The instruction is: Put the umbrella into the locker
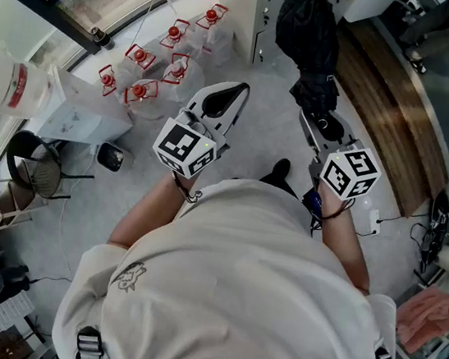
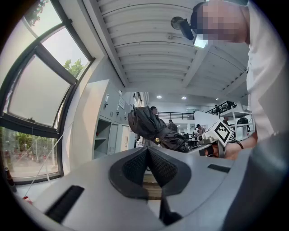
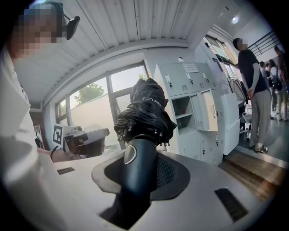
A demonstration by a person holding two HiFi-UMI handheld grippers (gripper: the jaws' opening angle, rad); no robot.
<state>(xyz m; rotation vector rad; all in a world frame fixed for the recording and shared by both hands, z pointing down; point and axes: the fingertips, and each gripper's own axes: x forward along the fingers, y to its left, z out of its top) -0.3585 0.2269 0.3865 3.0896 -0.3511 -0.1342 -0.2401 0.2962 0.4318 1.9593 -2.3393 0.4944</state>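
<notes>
while the right tool (image 3: pixel 139 164) grips it, the umbrella (image 1: pixel 308 29) points forward; left tool (image 2: pixel 148 159) closed.

At upper centre of the head view, the folded black fabric umbrella (image 1: pixel 308 37) covers the tips of the right gripper (image 1: pixel 320 122). The white plastic jug (image 1: pixel 6 82) is cut by the left edge, the crumpled pink cloth (image 1: pixel 436 316) by the right. In the left gripper view, the grey metal lockers (image 2: pixel 113 133) look too small to tell their contents.
</notes>
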